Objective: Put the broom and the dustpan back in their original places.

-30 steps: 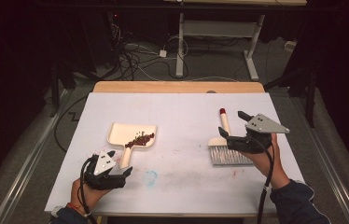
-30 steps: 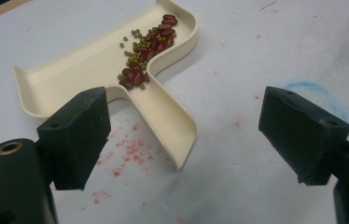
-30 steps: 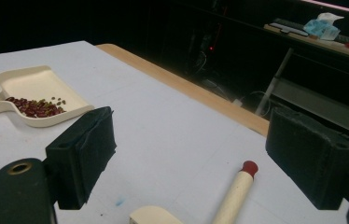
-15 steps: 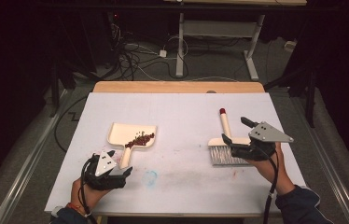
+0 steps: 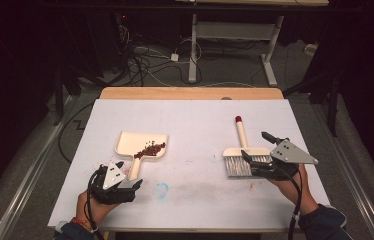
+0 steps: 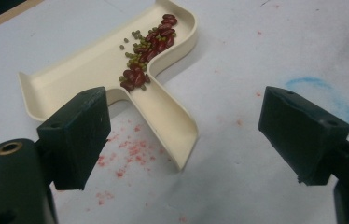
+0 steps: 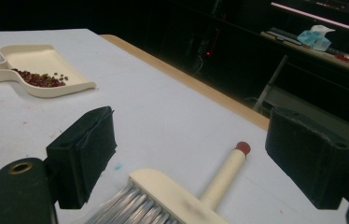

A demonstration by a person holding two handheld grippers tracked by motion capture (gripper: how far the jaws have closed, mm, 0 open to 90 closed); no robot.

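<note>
At six o'clock, the left tool [image 6: 182, 135] gaped wide over the dustpan [image 5: 141, 145] handle; the right tool [image 7: 200, 158], equally wide, hovered by the brush [image 5: 241, 152] at four o'clock. A level lift would likely keep the beans [image 6: 147, 44] aboard — the brush's bristles were blurred, cut off.

Two black handheld grippers, dark sleeves behind them.
Each of the left gripper [image 5: 125, 186] and right gripper [image 5: 255, 159] carries a grey three-cornered screw-dotted plate, blocky black jaws, a brass-ringed hole, a trailing black cable; a red wristband [image 5: 81, 223] on the left.
</note>
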